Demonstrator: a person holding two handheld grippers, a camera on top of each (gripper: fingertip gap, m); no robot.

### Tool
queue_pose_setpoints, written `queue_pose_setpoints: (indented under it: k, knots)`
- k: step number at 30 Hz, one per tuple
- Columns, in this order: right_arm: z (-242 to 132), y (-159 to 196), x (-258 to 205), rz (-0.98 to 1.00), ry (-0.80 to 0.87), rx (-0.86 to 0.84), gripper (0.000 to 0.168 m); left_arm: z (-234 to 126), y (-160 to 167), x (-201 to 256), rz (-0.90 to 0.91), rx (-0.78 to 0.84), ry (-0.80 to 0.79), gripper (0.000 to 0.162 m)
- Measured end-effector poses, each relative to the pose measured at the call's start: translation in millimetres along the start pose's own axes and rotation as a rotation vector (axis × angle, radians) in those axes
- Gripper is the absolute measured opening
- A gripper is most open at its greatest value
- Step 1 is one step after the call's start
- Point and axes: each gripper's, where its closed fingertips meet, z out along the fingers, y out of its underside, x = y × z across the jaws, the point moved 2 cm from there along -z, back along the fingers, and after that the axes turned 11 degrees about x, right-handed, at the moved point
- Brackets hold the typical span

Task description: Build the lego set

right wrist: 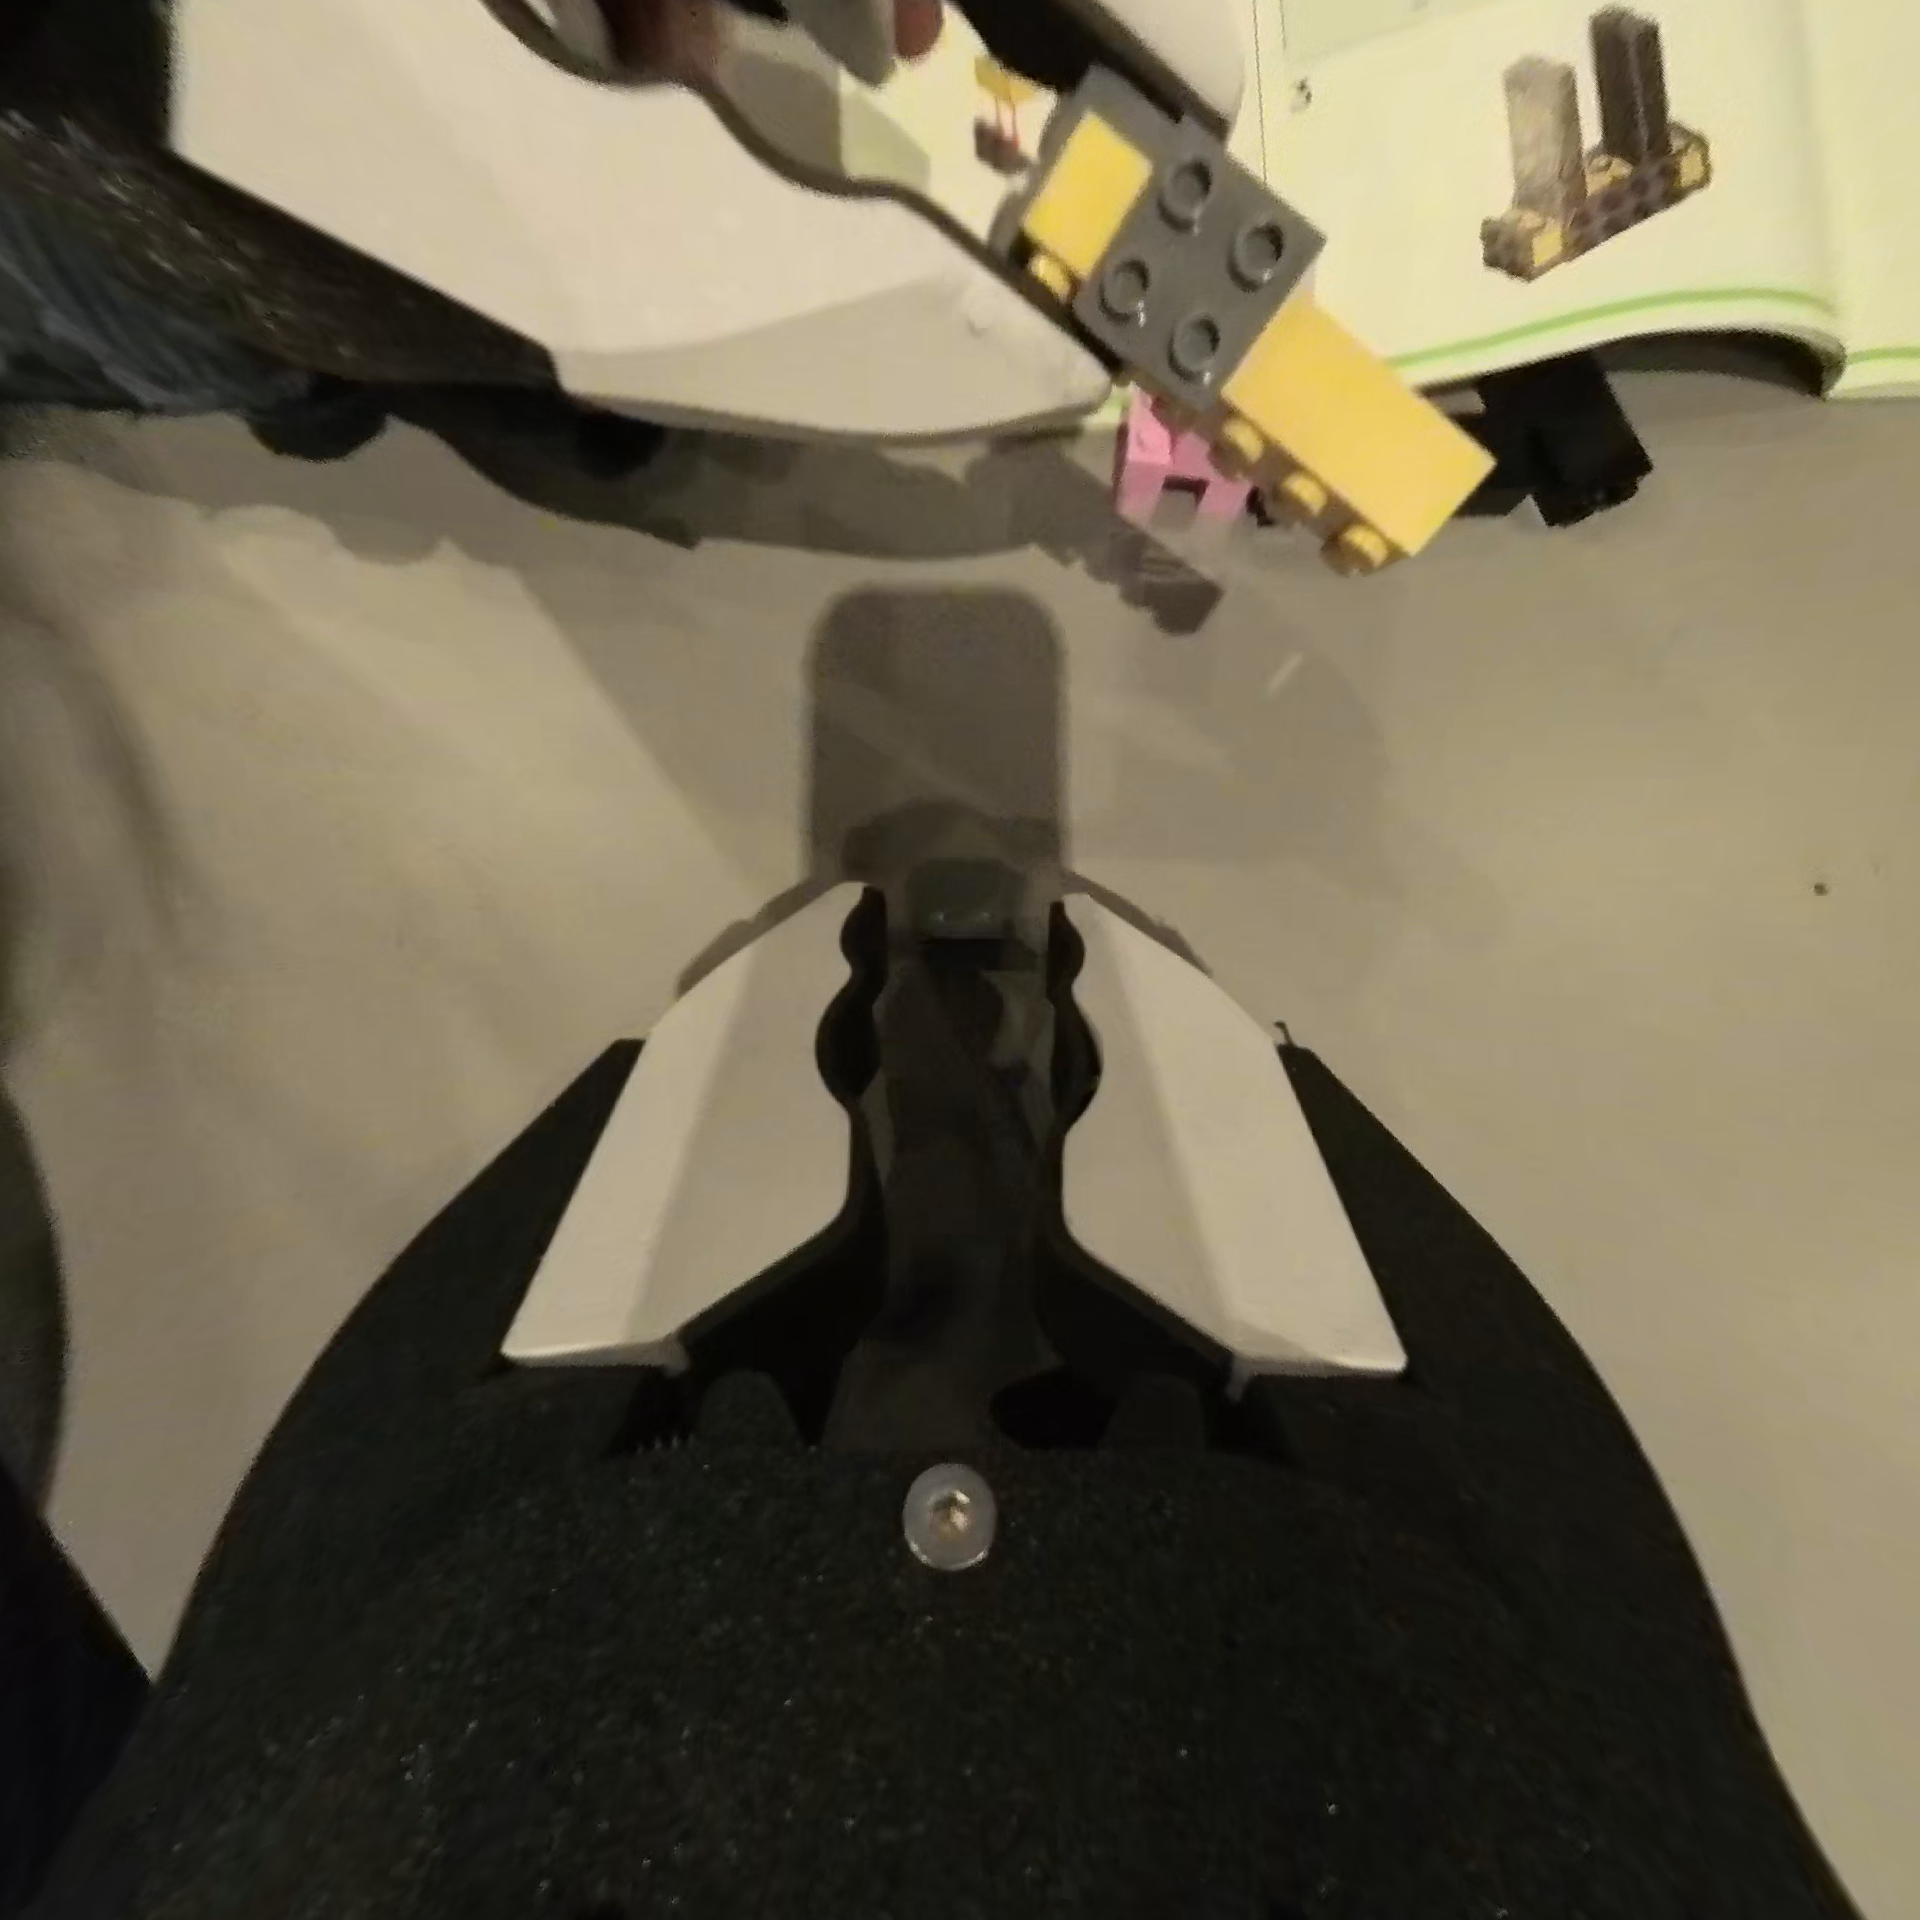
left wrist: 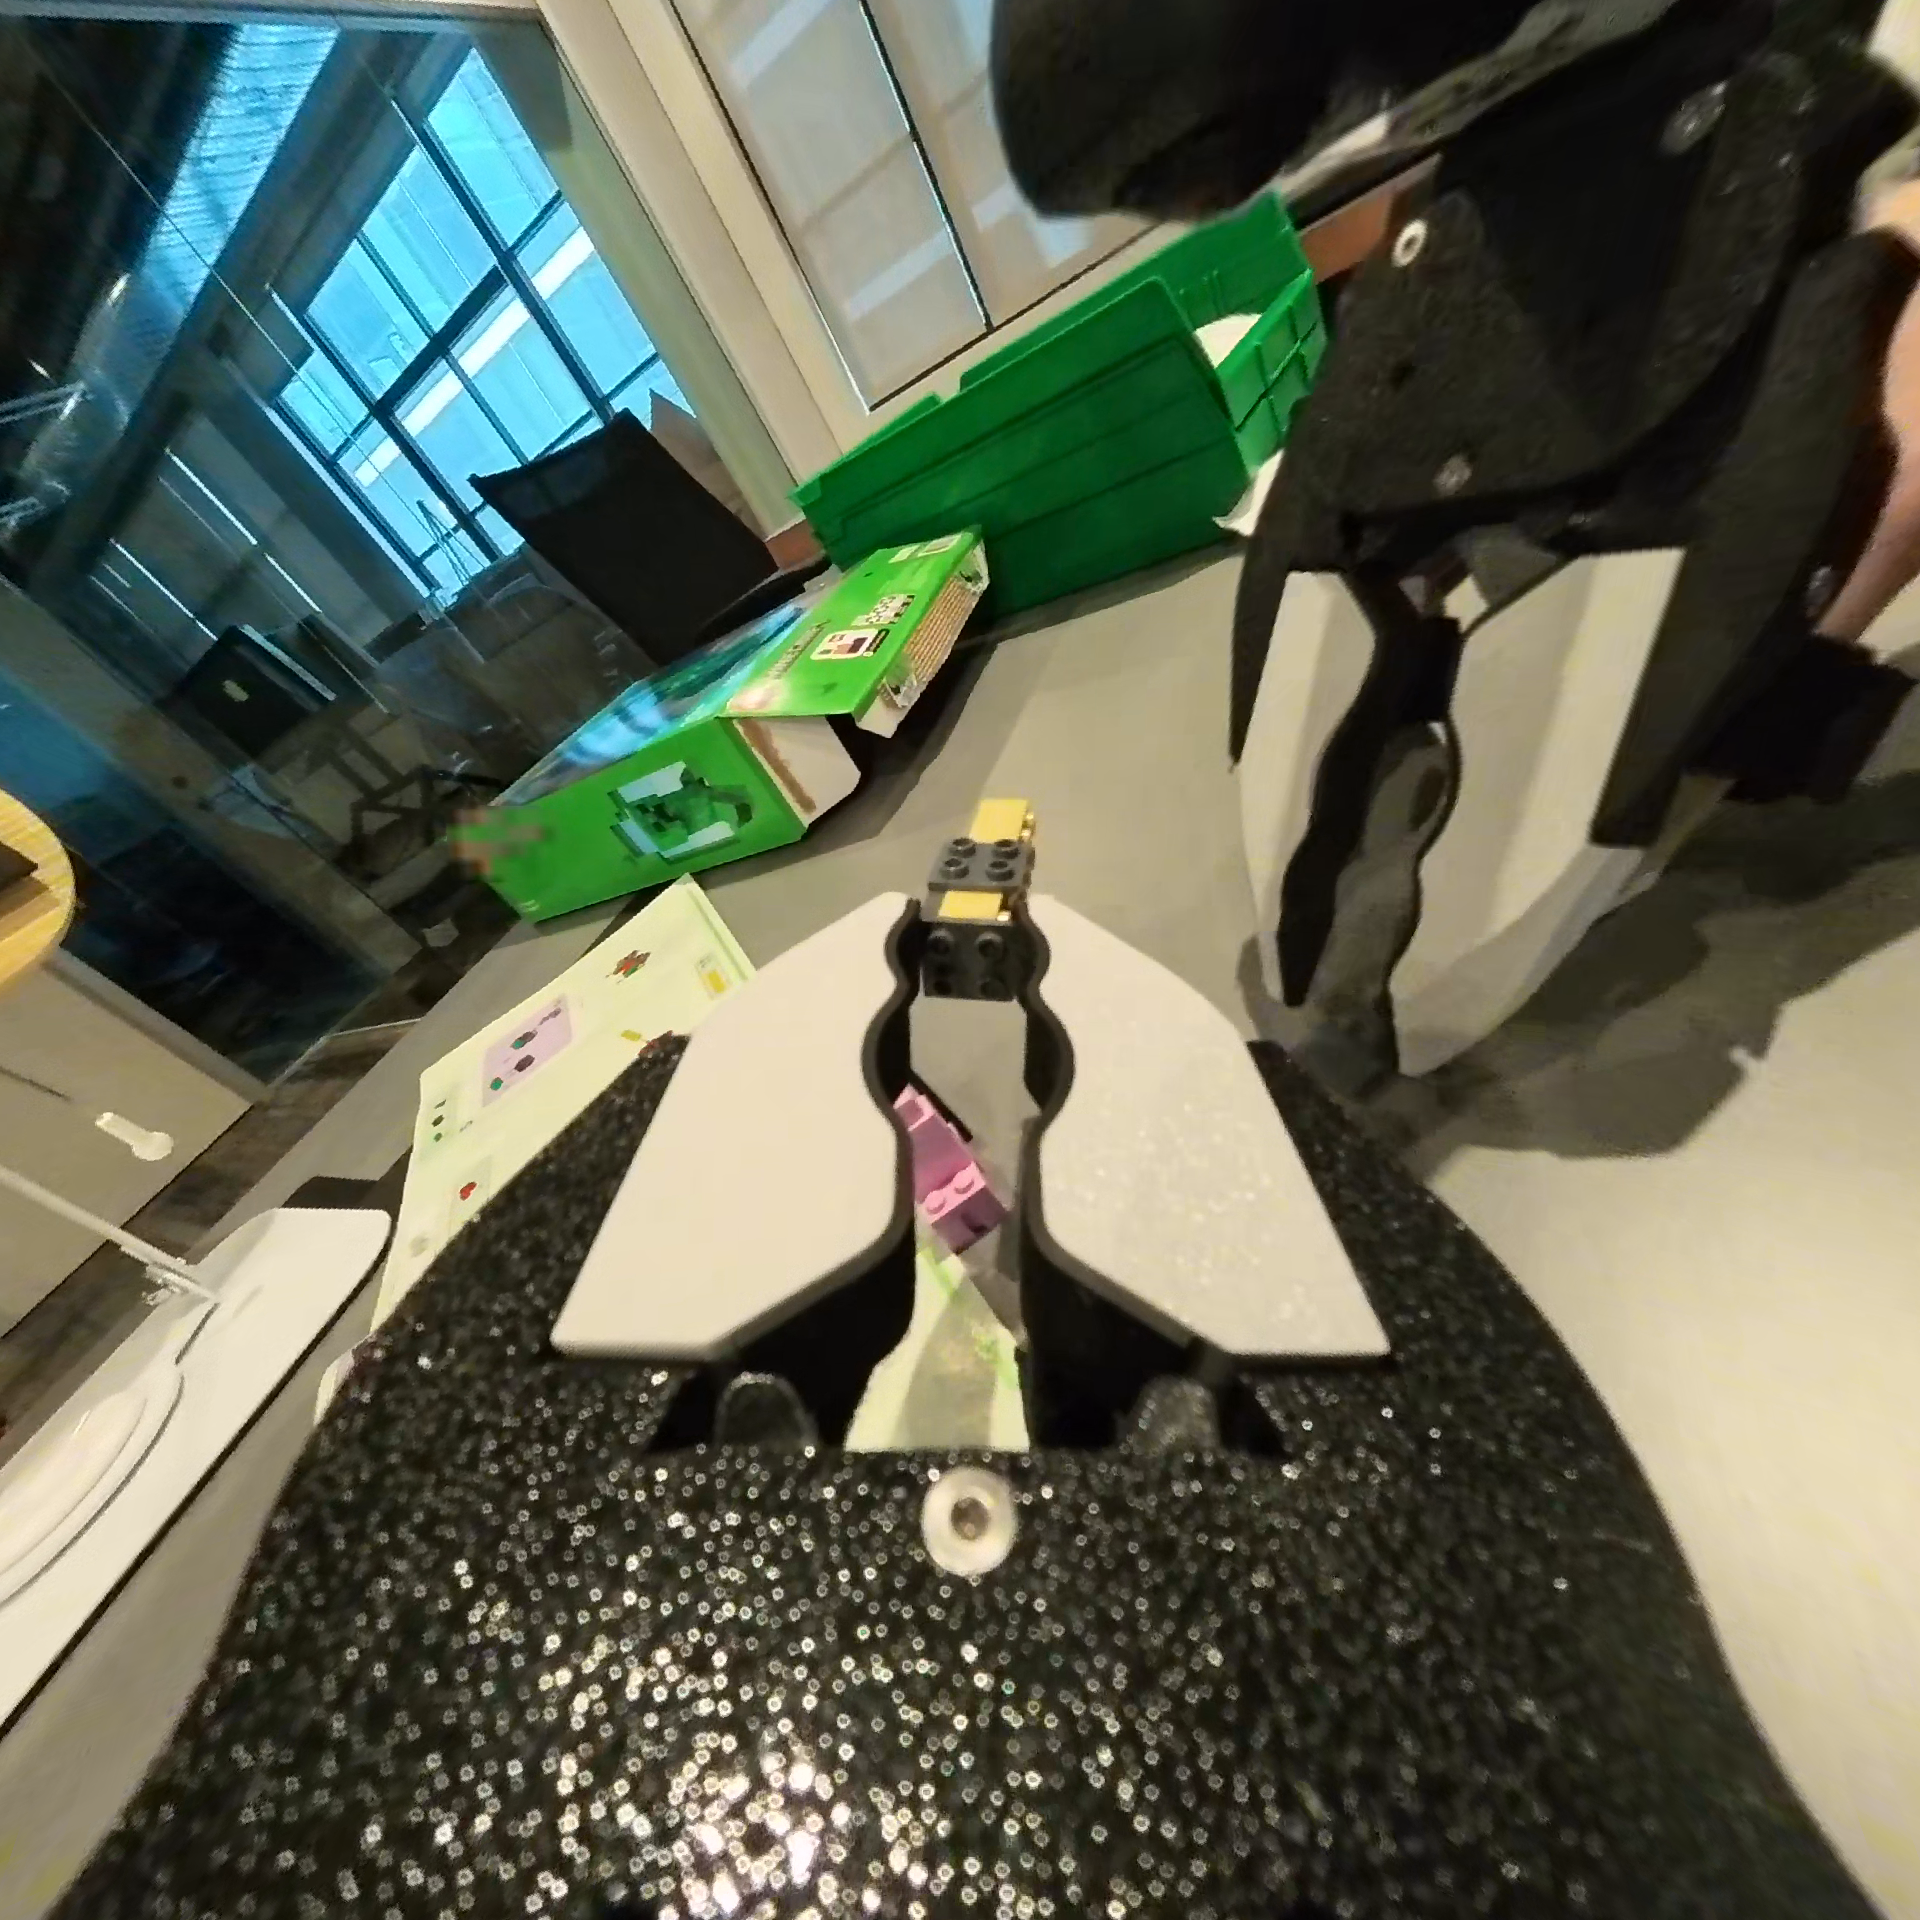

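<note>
Lego assembly (left wrist: 982, 904) of yellow bricks under a dark grey studded plate, clamped in the left gripper (left wrist: 971, 940) above the grey table (left wrist: 1558, 1351).
Long axis runs straight out from the fingertips, away from the camera. Right gripper (right wrist: 961, 914) points down at the table, pinching a small dark piece (right wrist: 961, 902); a pink brick (right wrist: 1164, 468) and instruction booklet (right wrist: 1558, 156) lie below.

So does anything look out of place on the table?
The green set box lies on its side with an end flap open, and a pink brick sits loose beside the booklet. Nothing looks damaged.
</note>
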Motion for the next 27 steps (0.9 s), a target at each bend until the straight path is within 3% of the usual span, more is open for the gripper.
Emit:
queue_pose_setpoints:
  k: [5, 10, 18, 27]
  knots:
    - [-3, 4, 5, -0.049, 0.012, -0.067, 0.017, 0, 0, 0, -0.003, -0.002, 0.004, 0.016]
    - [-45, 5, 37, -0.146, 0.002, -0.210, 0.016, 0, 1, 1, -0.005, -0.001, 0.010, 0.016]
    - [-103, 49, 98, 0.000, -0.193, -0.895, 0.016, 1, 0, 4, 0.001, -0.002, 0.023, 0.016]
    - [-110, 75, 111, 0.135, -0.221, -1.376, 0.016, 1, -1, 6, 0.009, 0.004, 0.035, 0.016]
